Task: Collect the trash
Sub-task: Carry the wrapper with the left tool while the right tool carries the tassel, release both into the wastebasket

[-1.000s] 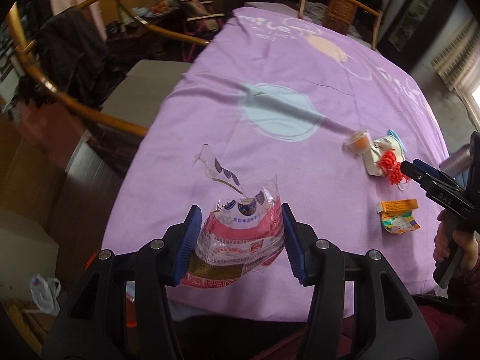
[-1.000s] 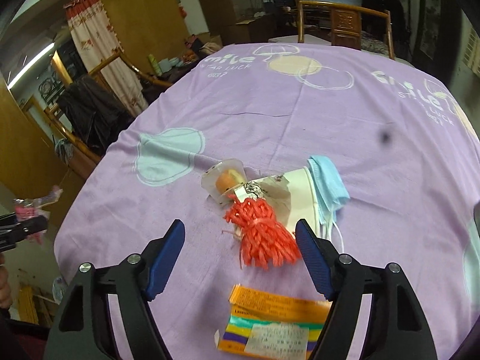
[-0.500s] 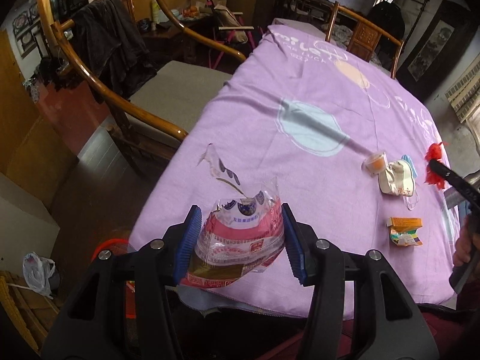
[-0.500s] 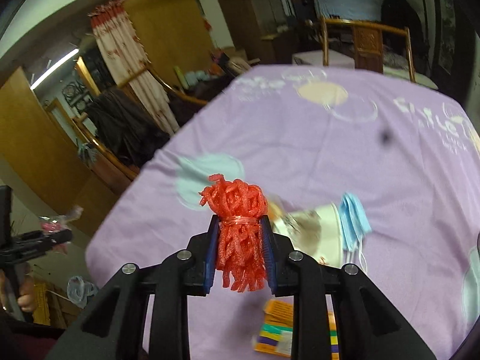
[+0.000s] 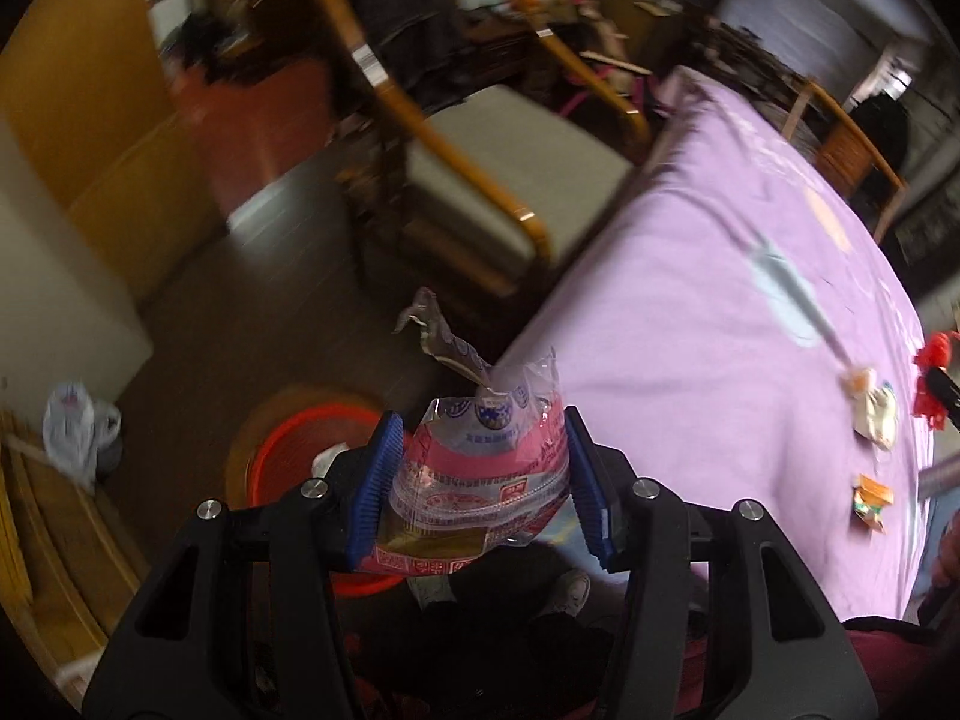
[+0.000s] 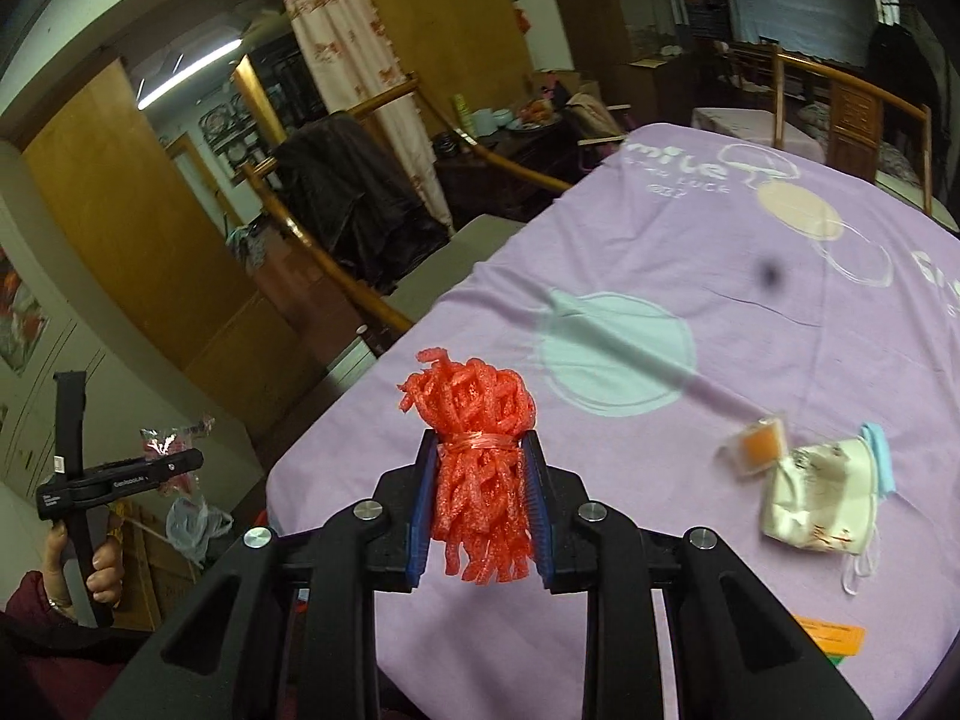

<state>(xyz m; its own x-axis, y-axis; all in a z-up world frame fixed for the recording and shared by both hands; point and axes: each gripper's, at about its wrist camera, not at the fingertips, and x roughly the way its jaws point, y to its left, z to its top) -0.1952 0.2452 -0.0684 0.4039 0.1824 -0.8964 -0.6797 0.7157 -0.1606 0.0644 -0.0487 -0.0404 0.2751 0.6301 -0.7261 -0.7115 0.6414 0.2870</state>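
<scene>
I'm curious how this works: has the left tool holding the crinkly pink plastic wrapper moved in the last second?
Yes. The left tool has swung left off the purple tablecloth and now hangs over the red round bin on the floor.

The left wrist view is motion-blurred: chairs and clutter across the top smear. The red basket (image 5: 300, 456) at lower left sits half hidden behind the left gripper (image 5: 480, 480) and its plastic wrapper (image 5: 474, 480). At the right wrist view's bottom right edge, the orange carton (image 6: 831, 639) is cut off. The orange cup (image 6: 757, 447) is blurred.
</scene>
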